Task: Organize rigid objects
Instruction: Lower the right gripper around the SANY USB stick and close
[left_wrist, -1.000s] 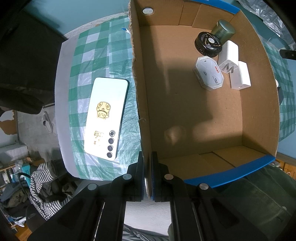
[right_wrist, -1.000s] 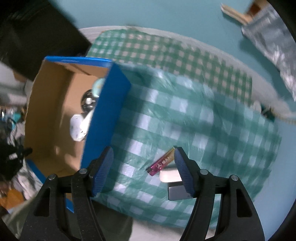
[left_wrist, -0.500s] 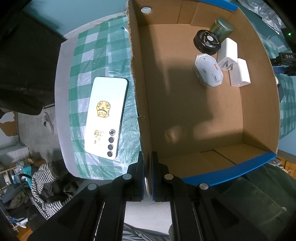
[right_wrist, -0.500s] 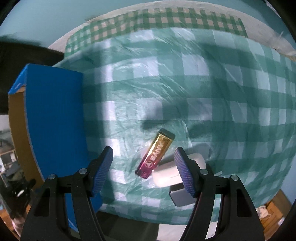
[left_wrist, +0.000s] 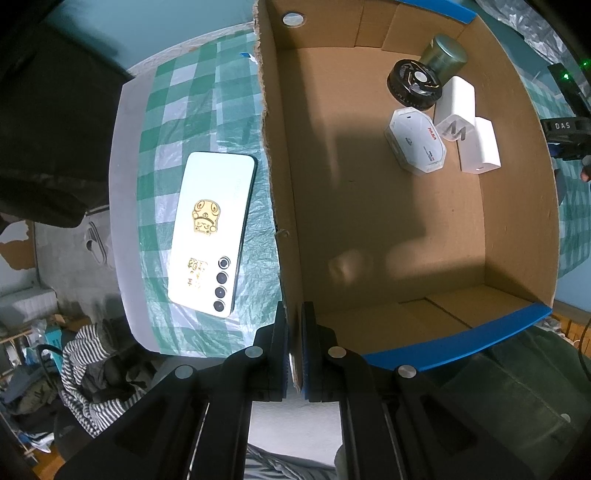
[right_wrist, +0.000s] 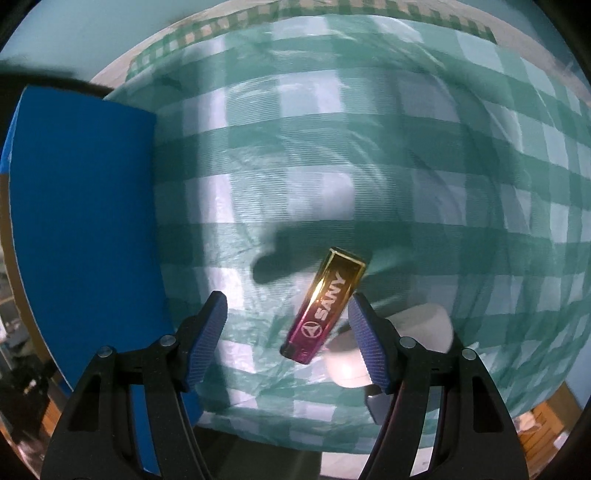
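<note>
My left gripper (left_wrist: 294, 334) is shut on the near end of the cardboard box's left wall (left_wrist: 277, 177), pointing straight down. Inside the box (left_wrist: 388, 229) lie a black round fan (left_wrist: 413, 84), a metal tin (left_wrist: 445, 57), a white octagonal device (left_wrist: 415, 146) and two white chargers (left_wrist: 467, 129). A white phone (left_wrist: 212, 232) lies face down on the checked cloth left of the box. My right gripper (right_wrist: 288, 317) stands open just above a gold-and-pink lighter (right_wrist: 325, 304), which lies on the cloth between its fingers, nearer the right one. The pads do not touch it.
A white oval case (right_wrist: 424, 328) and a dark flat object (right_wrist: 376, 404) lie beside and under the right finger (right_wrist: 364, 336). The box's blue outer wall (right_wrist: 85, 221) stands left of the lighter. Green checked cloth (right_wrist: 369, 147) covers the table; its edge runs close below.
My right gripper has dropped toward the cloth and rolled, so the lighter now sits larger between its open fingers. The left gripper has held still on the box wall.
</note>
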